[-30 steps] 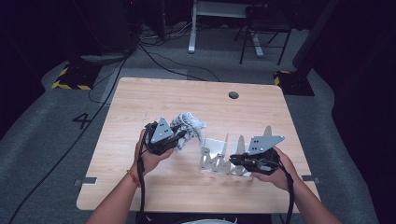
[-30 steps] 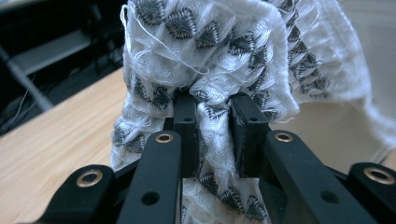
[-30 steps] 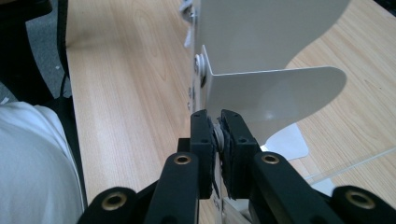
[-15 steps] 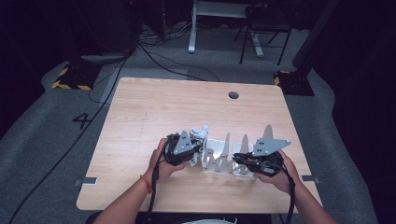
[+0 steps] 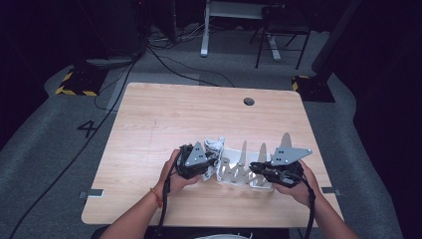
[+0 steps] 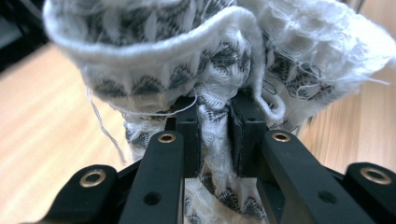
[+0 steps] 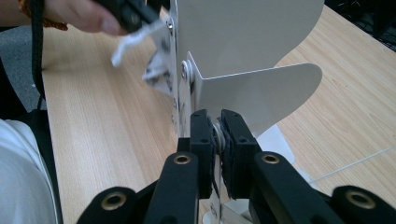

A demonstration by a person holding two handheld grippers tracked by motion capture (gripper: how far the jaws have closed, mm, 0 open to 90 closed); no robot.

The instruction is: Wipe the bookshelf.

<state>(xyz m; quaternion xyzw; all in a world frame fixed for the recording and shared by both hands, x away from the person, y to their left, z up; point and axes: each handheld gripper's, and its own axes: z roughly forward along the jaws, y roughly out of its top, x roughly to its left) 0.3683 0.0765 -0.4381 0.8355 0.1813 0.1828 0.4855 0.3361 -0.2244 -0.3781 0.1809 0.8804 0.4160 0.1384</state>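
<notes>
High view: my left gripper (image 5: 211, 162) brings the sock (image 5: 215, 145) to the white rack (image 5: 238, 172) mid-desk (image 5: 199, 114).
Left gripper view: jaws clamped on sock fabric (image 6: 212, 116).
Right gripper view: right gripper (image 7: 217, 130) pinched on a rack fin (image 7: 261, 93). I'd steady the rack and open the cuff over a fin.

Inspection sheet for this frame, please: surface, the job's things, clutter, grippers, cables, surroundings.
Surface: light wooden table, round hole near the far edge.
Job's things: patterned white sock at the left end of a white metal rack with upright fins.
Clutter: nothing seen.
Grippers: left gripper shut on the sock; right gripper shut on the rack's edge.
Cables: one trails from each gripper; more lie on the floor beyond the table.
Surroundings: dark room, grey carpet, chair legs, hazard-striped blocks.
</notes>
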